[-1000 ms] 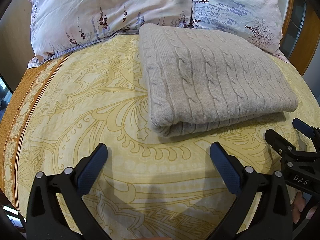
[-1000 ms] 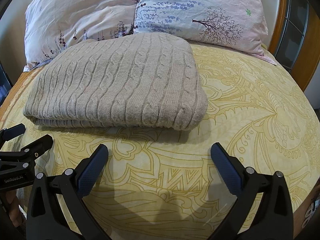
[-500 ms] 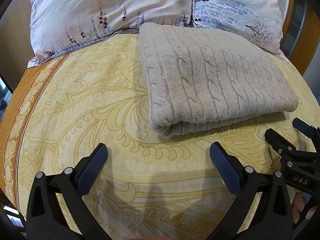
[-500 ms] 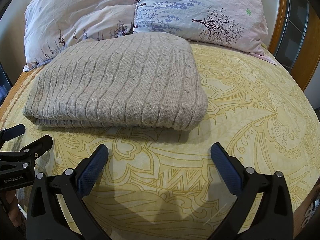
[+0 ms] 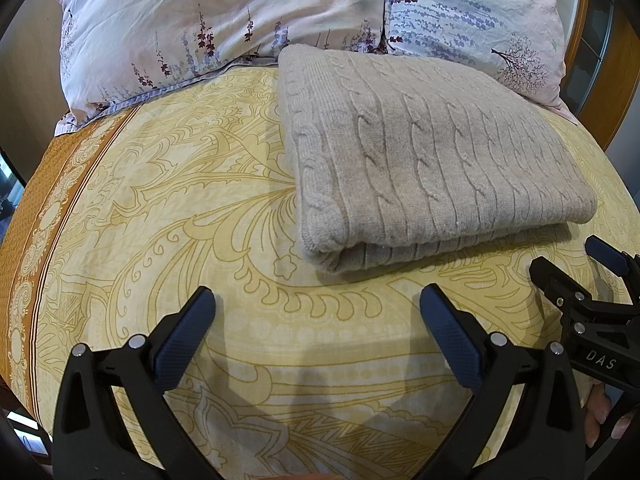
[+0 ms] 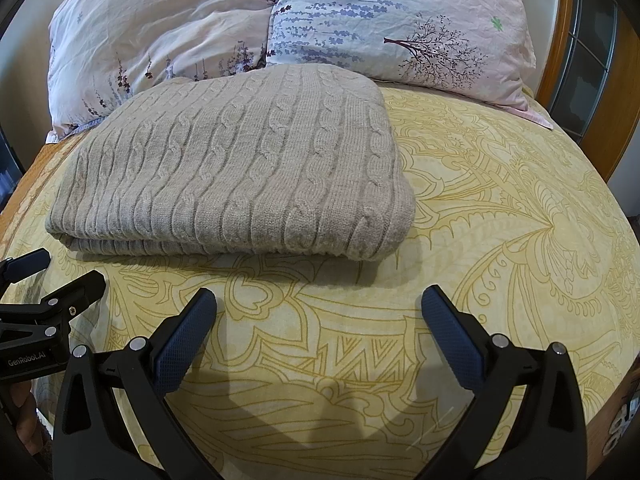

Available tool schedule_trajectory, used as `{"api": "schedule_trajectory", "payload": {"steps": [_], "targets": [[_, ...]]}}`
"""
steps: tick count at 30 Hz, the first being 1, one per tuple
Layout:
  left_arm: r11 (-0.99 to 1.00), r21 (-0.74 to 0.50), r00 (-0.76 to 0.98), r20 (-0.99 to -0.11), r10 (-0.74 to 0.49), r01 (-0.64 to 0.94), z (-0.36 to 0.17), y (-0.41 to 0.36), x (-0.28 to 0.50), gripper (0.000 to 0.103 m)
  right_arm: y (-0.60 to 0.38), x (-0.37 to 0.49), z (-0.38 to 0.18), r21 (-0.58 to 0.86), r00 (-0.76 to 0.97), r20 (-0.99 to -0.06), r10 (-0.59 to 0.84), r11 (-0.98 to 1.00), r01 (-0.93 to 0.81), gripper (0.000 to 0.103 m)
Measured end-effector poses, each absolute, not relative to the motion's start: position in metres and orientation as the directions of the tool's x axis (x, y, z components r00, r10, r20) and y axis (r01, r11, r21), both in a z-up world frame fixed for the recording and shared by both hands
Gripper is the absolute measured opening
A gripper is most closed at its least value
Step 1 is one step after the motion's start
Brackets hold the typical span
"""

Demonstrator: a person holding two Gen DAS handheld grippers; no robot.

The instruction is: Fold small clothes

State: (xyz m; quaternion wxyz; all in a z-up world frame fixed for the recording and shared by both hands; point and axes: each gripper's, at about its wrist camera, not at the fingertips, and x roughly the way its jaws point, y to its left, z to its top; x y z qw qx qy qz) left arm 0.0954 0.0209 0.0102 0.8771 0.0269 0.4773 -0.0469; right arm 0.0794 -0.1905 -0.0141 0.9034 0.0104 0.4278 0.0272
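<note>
A beige cable-knit sweater [image 5: 424,160] [image 6: 240,176] lies folded into a thick rectangle on the yellow patterned bed sheet [image 5: 180,208], its folded edges toward me. My left gripper [image 5: 316,320] hovers open over bare sheet, just short of the sweater's near left corner. Open too, my right gripper [image 6: 320,320] hangs short of the near right corner. Neither holds anything. Each gripper shows at the edge of the other's view: the right gripper [image 5: 576,272] and the left gripper [image 6: 52,276].
Two floral pillows [image 5: 224,24] [image 6: 400,16] lean at the head of the bed, touching the sweater's far edge. A wooden headboard [image 6: 560,40] and glazed cabinet stand at the right. An orange border strip [image 5: 44,184] runs along the sheet's left side. Bare sheet [image 6: 500,220] lies right of the sweater.
</note>
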Motion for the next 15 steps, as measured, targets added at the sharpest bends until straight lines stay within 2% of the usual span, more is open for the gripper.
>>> {"api": "schedule_trajectory", "payload": {"steps": [15], "targets": [[0.994, 0.002, 0.537, -0.842, -0.055, 0.106, 0.0097, 0.0219, 0.0948, 0.101, -0.1909, 0.0791, -0.0141, 0.042, 0.632, -0.772, 0.06, 0.998, -0.043, 0.102]]}}
